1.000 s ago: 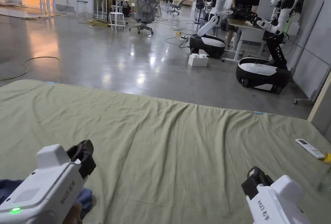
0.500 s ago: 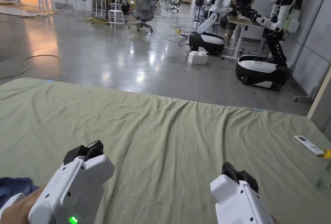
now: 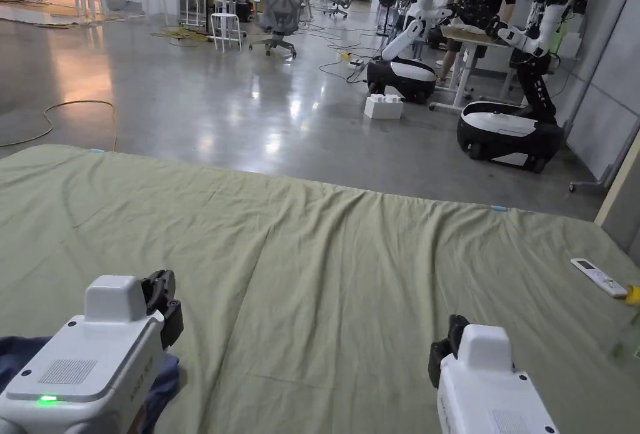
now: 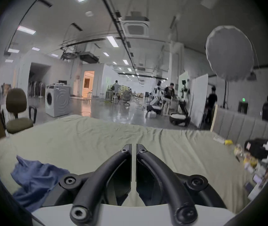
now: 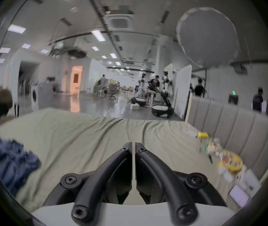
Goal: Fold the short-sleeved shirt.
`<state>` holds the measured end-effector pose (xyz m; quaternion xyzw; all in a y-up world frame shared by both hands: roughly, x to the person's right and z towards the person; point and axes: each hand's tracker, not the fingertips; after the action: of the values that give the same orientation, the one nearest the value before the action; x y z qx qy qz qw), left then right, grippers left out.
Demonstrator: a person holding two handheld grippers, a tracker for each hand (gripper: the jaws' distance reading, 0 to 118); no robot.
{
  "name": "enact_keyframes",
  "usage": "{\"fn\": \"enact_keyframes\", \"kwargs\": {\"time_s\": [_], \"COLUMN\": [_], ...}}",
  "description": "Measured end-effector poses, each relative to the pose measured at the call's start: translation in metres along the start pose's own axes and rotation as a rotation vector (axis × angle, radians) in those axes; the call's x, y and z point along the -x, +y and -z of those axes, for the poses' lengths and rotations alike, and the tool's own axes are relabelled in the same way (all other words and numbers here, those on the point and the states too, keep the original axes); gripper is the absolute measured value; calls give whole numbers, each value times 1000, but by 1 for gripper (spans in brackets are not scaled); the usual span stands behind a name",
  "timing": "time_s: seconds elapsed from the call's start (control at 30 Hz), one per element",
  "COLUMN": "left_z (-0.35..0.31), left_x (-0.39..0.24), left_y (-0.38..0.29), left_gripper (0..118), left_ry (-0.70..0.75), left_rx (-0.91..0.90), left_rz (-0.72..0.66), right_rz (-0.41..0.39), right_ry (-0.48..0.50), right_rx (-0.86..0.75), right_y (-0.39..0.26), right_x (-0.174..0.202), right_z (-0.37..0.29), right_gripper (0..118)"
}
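While crumpled at lower left, blue shirt (image 4: 36, 179) lies bunched | left gripper (image 4: 134, 149) jaws closed, empty | right gripper (image 5: 133, 148) jaws closed, empty

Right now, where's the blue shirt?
The blue shirt lies crumpled on the green sheet at its near left corner, just beside the left gripper.

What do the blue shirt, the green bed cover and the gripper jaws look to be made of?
Blue shirt: soft matte woven cloth, likely cotton; it lies crumpled in loose folds. Green bed cover: thin matte fabric, creased into long wrinkles. Left gripper jaws: black, semi-gloss, probably moulded plastic, with screws; the body looks like white plastic.
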<state>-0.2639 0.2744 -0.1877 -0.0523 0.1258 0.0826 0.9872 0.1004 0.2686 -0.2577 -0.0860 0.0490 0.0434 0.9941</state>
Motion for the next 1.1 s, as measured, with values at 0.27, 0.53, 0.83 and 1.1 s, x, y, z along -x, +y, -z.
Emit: {"fn": "enact_keyframes", "kwargs": {"time_s": [0.27, 0.53, 0.83, 1.1], "left_z": [-8, -24, -23, -26], "left_x": [-2, 51, 162, 192], "left_y": [12, 2, -33, -55], "left_gripper": [5, 5, 5, 103], "left_ry": [3, 47, 139, 221], "left_rx": [-10, 149, 547, 704], "left_rz": [25, 131, -20, -77], "right_rz": [56, 47, 17, 16], "right_ry": [-49, -23, 13, 27], "right_rx": [-25, -12, 16, 45], "right_y": [5, 4, -7, -19], "right_x": [-3, 1, 18, 26], "right_z": [-2, -1, 5, 8], "right_gripper": [3, 3, 3, 3]}}
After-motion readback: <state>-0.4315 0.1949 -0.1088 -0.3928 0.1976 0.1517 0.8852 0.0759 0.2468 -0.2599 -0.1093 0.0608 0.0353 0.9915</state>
